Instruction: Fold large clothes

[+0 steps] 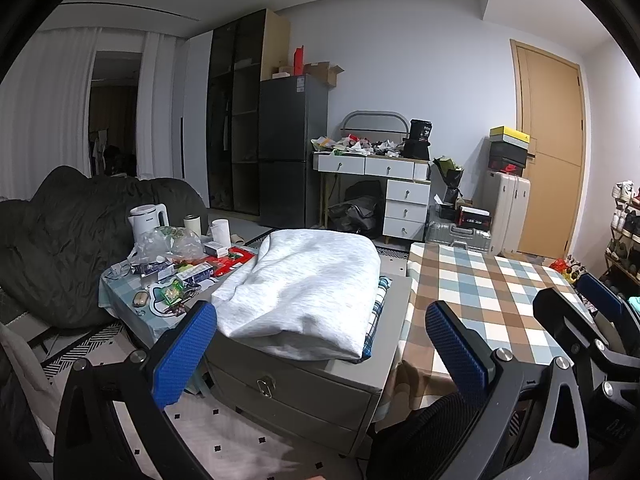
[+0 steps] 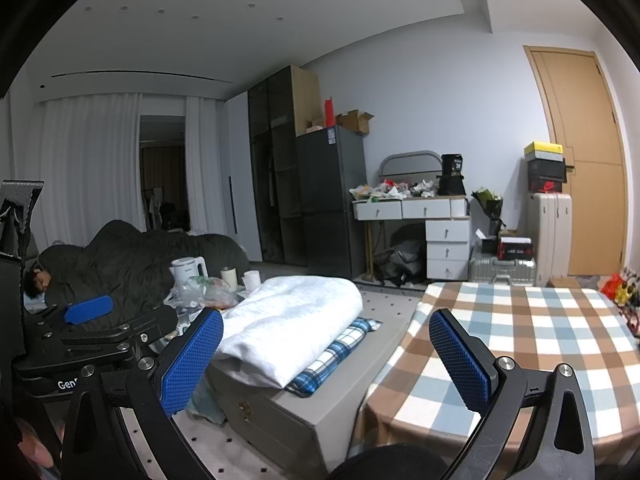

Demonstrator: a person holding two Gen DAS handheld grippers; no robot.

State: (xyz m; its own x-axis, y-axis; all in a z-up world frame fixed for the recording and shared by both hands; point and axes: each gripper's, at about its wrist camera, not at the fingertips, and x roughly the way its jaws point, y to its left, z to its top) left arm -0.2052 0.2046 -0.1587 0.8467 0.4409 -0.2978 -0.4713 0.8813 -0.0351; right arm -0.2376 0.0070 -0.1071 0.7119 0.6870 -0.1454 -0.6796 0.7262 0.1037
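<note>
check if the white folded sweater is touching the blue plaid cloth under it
Touching. The right wrist view shows the white sweater lying directly on the plaid cloth, with no gap along its front edge.

folded sweatshirt [image 1: 304,292] atop drawer chest [image 1: 304,392], checked table [image 1: 492,300] right

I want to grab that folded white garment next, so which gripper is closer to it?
Left. The left gripper faces the folded white garment almost head-on, open and apart from it. The right gripper sits further right, nearer the checkered tablecloth, also open and empty.
</note>
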